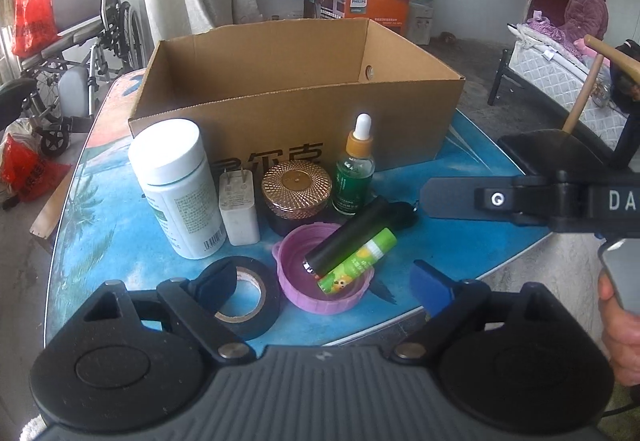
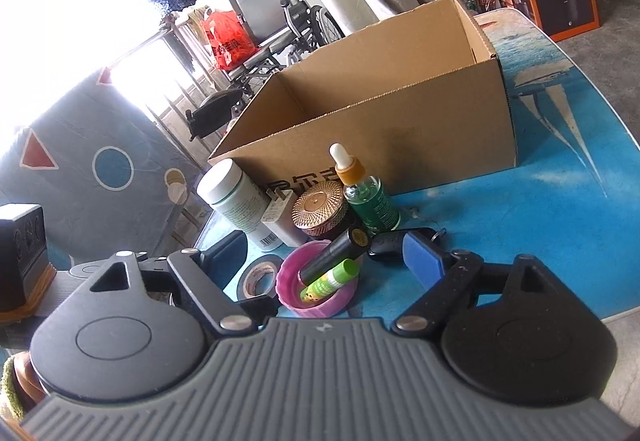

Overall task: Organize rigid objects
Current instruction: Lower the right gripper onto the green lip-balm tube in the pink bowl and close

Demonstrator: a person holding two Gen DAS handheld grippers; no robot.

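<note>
An open cardboard box (image 1: 304, 113) stands on the blue table (image 1: 112, 225). Before it stand a white pill bottle (image 1: 176, 189), a white charger plug (image 1: 238, 209), a gold-lidded jar (image 1: 297, 193) and a green dropper bottle (image 1: 354, 177). A purple lid (image 1: 296, 273) holds a black tube (image 1: 348, 237) and a green lip balm (image 1: 356, 261). A black tape roll (image 1: 256, 301) lies to the lid's left and a black key fob (image 2: 386, 245) to its right. My left gripper (image 1: 324, 283) is open, flanking the lid. My right gripper (image 2: 324, 255) is open over the same pile, nothing pressed.
A wheelchair (image 1: 92, 33) and red bags (image 1: 32, 21) stand beyond the table's left edge. An orange appliance box (image 1: 360, 9) sits behind the cardboard box. A person (image 1: 586, 9) sits on a bed at the right. A hand (image 1: 620, 325) holds the right gripper's handle.
</note>
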